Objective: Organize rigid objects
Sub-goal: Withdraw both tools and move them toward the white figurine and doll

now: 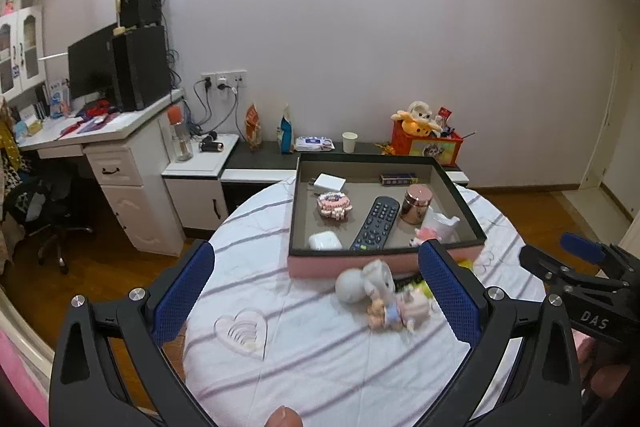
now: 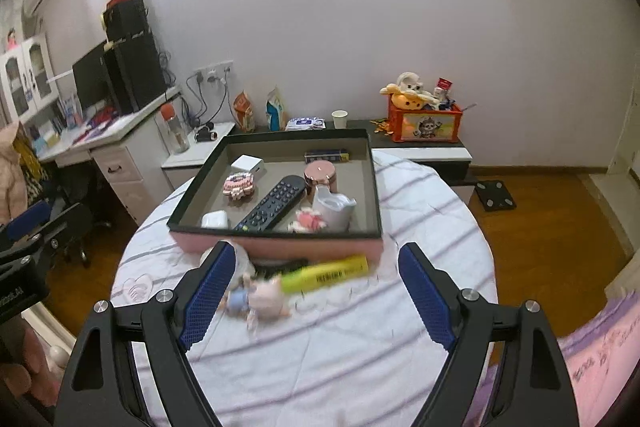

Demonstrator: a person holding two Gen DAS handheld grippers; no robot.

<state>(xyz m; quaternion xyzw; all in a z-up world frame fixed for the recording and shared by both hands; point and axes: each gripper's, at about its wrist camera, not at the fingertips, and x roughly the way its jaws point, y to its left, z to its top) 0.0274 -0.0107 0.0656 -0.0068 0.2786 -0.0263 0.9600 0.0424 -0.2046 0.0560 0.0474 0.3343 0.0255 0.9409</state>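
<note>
Your left gripper (image 1: pixel 316 291) fills the lower part of its own view, jaws spread wide with nothing between the blue pads (image 1: pixel 186 293), tilted downward. A fingertip (image 1: pixel 284 421) of yours shows at the bottom edge of that frame. Your right gripper (image 2: pixel 316 293) stands likewise in its view, jaws wide apart and gripping nothing, angled down. Each gripper appears at the edge of the other's frame: the right one at mid right, the left one at mid left, beside part of your hand (image 2: pixel 18 375).
</note>
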